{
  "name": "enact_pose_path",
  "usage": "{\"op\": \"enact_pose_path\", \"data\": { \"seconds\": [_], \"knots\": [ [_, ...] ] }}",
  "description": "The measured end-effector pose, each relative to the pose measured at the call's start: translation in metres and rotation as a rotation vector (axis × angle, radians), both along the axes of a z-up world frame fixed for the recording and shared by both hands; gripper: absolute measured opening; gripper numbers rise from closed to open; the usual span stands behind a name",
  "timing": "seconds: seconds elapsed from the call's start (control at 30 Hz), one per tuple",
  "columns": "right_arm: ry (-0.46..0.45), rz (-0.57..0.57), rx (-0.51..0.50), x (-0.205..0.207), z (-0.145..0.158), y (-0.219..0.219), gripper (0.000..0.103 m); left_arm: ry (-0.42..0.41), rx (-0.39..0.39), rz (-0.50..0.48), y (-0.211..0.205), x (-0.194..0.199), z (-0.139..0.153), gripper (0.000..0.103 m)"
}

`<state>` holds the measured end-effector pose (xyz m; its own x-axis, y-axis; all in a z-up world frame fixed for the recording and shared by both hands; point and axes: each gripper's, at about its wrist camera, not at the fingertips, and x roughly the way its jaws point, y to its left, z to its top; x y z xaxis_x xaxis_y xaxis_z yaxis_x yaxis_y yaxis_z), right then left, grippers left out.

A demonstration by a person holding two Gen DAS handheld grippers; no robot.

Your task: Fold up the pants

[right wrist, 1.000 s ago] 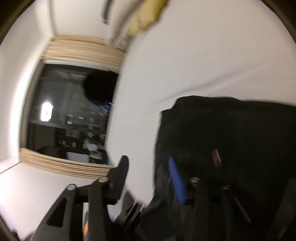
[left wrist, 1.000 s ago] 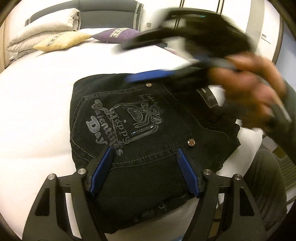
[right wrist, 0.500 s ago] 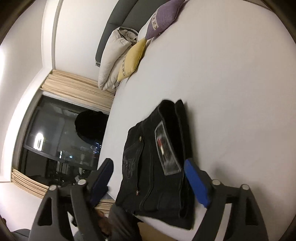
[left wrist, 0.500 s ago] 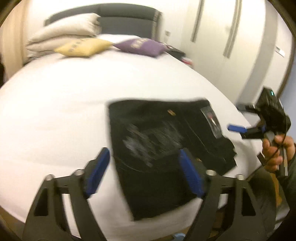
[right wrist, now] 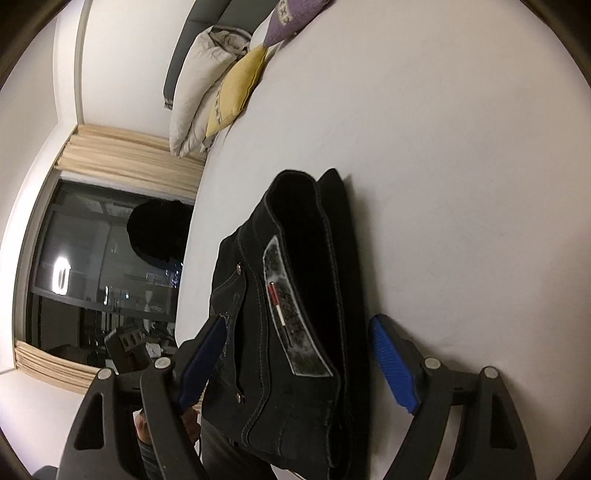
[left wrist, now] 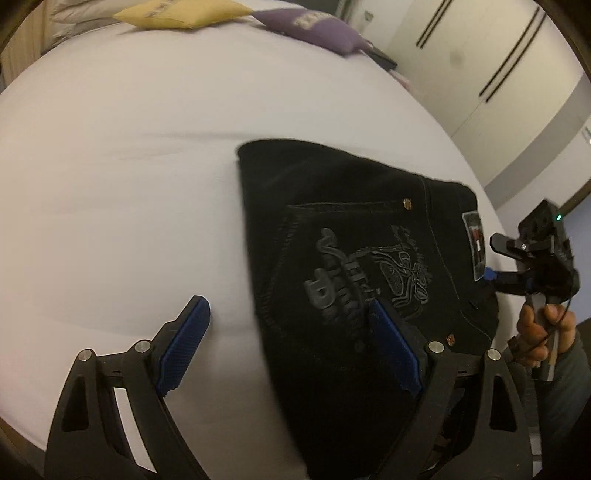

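Note:
The black pants (left wrist: pixel 354 266) lie folded into a compact stack on the white bed (left wrist: pixel 110 184), back pocket print and waistband patch facing up. My left gripper (left wrist: pixel 291 347) is open and empty, hovering over the stack's near left edge. In the right wrist view the folded pants (right wrist: pixel 295 314) show their waistband end and grey patch. My right gripper (right wrist: pixel 299 362) is open and empty, its jaws wide on either side of that end. The right gripper also shows in the left wrist view (left wrist: pixel 498 258) at the stack's right edge.
A yellow pillow (left wrist: pixel 177 14) and a purple pillow (left wrist: pixel 314 26) lie at the head of the bed, with white pillows (right wrist: pixel 199 85) and a grey headboard (right wrist: pixel 184 33). White wardrobe doors (left wrist: pixel 480 74) stand right. A dark window with beige curtains (right wrist: pixel 92 266) is left.
Both grippers pulled back from the folded pants, the left one shifting left and lower. The right gripper left the stack's top and now faces the waistband end from the bed's edge.

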<state>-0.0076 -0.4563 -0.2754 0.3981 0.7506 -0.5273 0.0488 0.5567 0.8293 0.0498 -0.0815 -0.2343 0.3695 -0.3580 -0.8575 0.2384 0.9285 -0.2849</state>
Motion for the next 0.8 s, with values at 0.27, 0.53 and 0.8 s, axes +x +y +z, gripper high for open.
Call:
{"op": "enact_pose_path", "data": {
  "seconds": [0.27, 0.53, 0.8],
  "knots": [
    [0.015, 0.047, -0.102, 0.007, -0.006, 0.014, 0.050, 0.020, 0.066, -0.058, -0.034, 0.011, -0.007, 0.077],
    [0.019, 0.050, -0.197, 0.006, -0.002, 0.020, 0.036, 0.017, 0.091, -0.056, -0.040, 0.013, -0.005, 0.053],
    [-0.043, 0.050, -0.306, 0.002, 0.019, 0.033, 0.026, -0.010, 0.123, -0.066, -0.047, 0.012, 0.005, 0.031]
  ]
}}
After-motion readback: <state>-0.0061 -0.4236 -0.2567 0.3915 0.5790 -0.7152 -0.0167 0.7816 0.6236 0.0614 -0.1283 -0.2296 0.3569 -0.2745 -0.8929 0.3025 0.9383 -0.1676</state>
